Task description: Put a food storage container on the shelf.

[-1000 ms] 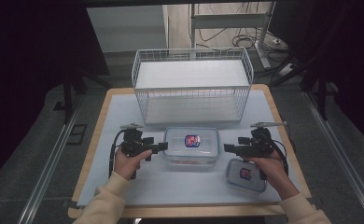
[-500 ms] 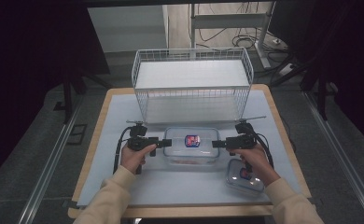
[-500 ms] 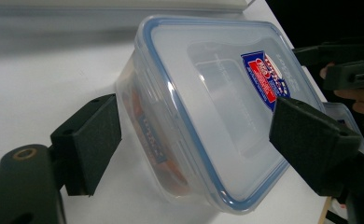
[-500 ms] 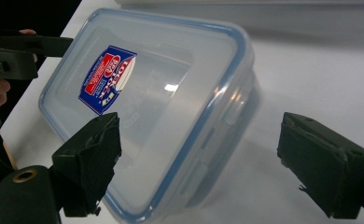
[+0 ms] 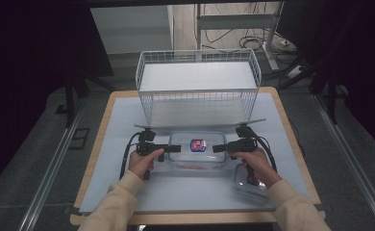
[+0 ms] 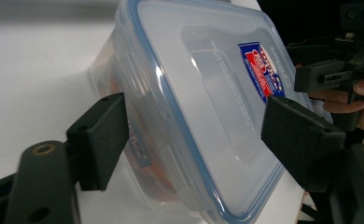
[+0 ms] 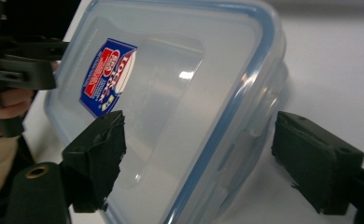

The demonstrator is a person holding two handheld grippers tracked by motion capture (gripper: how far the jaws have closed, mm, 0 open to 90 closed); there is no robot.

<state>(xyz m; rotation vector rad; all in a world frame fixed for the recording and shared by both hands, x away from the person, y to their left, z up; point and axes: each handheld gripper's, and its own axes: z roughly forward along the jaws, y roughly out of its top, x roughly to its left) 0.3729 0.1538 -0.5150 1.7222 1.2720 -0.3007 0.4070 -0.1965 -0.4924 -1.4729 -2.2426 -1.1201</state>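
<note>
A clear plastic container (image 5: 197,150) with a blue-rimmed lid and a red and blue sticker lies at the table's middle, something orange inside it. My left gripper (image 5: 176,148) reaches in level at its left end, and my right gripper (image 5: 218,148) at its right end. In the left gripper view the left gripper's (image 6: 199,135) jaws straddle the container (image 6: 194,107), one pad by its wall, one over the lid. The right gripper view has the right gripper's (image 7: 203,158) jaws around the container (image 7: 180,93), with a gap at the outer pad. Both pairs of jaws have just been closing.
A white wire basket (image 5: 197,91) stands behind the container, its open side toward me. A smaller lidded container (image 5: 250,185) lies at the front right, partly under my right hand. The light mat (image 5: 108,144) covers the wooden table.
Both hands have moved inward and down toward the container. The right hand has left the small container. Each gripper's jaws now straddle one end of the big container.
</note>
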